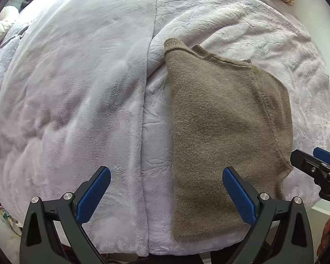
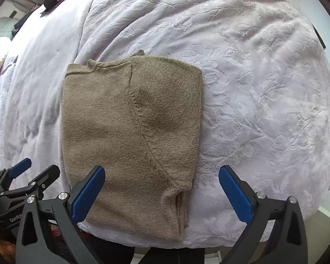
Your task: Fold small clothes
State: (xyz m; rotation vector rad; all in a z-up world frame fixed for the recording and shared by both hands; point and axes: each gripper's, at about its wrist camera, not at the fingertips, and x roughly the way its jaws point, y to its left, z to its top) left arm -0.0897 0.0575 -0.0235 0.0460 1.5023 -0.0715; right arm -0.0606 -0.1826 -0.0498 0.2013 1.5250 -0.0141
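Brown knit garment (image 2: pixel 132 136) lies flat on lilac blanket (image 2: pixel 264 88), near its front edge, already doubled into a narrow rectangle w/ neckband at far end and layered edges stacked at near right corner. Left gripper (image 1: pixel 166 195): jaws spread wide, nothing btwn pads, hanging over garment's left edge. Right gripper (image 2: pixel 161 194): also spread wide, empty, above near right corner. Judgement: lengthwise fold done; prob. one crosswise fold left, maybe smoothing. No other clothes identifiable.
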